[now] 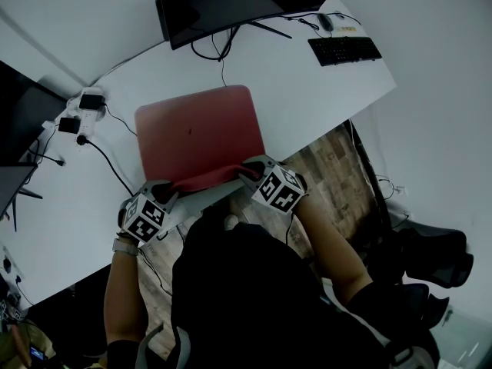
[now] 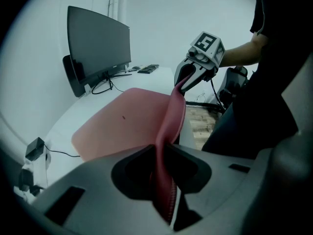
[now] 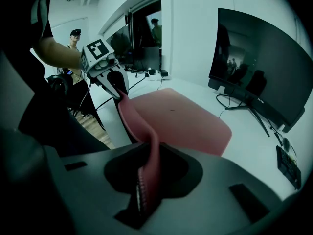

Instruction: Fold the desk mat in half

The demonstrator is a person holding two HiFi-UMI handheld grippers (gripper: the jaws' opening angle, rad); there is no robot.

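A red desk mat (image 1: 200, 133) lies on the white desk (image 1: 69, 198), and its near edge is raised off the surface. My left gripper (image 1: 163, 193) is shut on the mat's near left corner, and my right gripper (image 1: 250, 169) is shut on the near right corner. In the left gripper view the mat's edge (image 2: 168, 131) runs upright from between my jaws (image 2: 164, 180) across to the right gripper (image 2: 183, 80). The right gripper view shows the same: the mat (image 3: 181, 116) is pinched in my jaws (image 3: 146, 180), and its edge stretches to the left gripper (image 3: 117, 87).
A dark monitor (image 1: 231, 2) stands behind the mat, with a keyboard (image 1: 344, 50) and mouse (image 1: 326, 21) at the far right. A power strip (image 1: 81, 110) and cables lie to the left. An office chair (image 1: 430, 260) stands on the floor at the right.
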